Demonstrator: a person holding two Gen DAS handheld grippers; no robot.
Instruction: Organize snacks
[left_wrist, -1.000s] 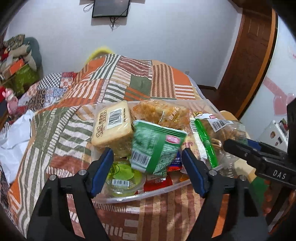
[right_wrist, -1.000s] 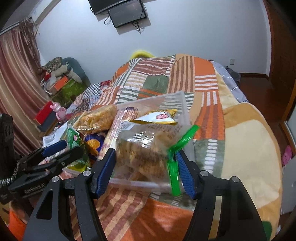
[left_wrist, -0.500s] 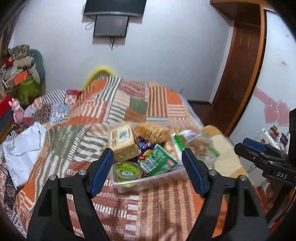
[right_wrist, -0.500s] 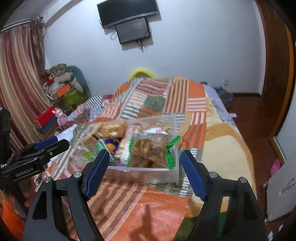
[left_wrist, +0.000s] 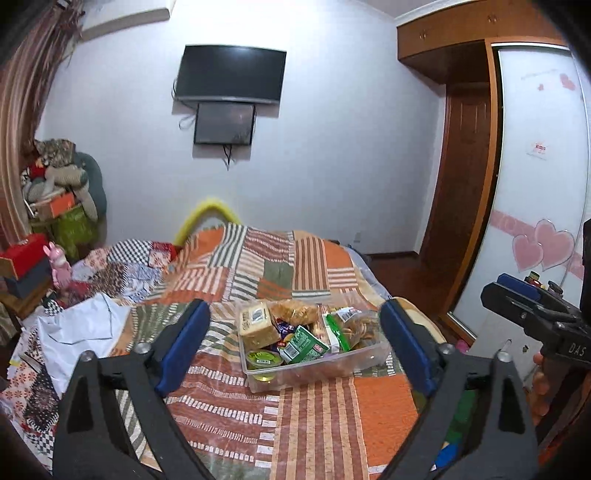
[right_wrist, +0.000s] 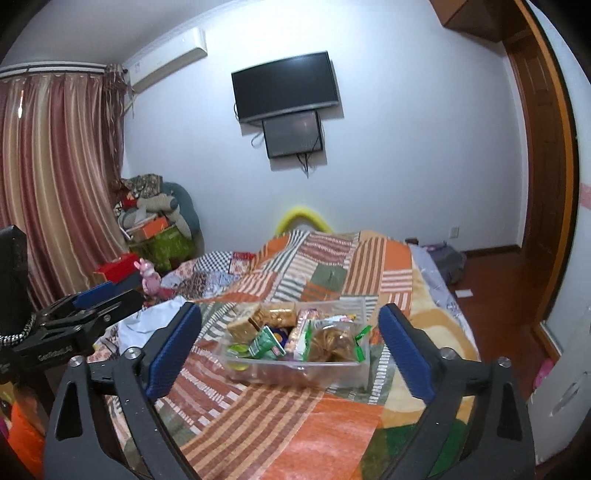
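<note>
1. Nearest to me are my own two sets of jaws, both empty. The left gripper is spreading wide with nothing between its blue pads, and the right gripper is opening the same way. Neither touches a snack; both hang well back from the bin, which I take to mean the packing step is finished.
2. Beyond them, on the patchwork quilt of the bed, sits one clear plastic bin, holding all the snacks together, so nothing lies loose on the quilt near it.
3. Inside I count one tan wrapped cake, one green packet, one round green-lidded cup, one clear bag of biscuits with a green clip, and one orange-brown bag at the back. Smaller wrappers underneath are too crowded to count.
4. To the left lies one white sheet.
5. Farthest, two dark screens hang on the wall.
</note>
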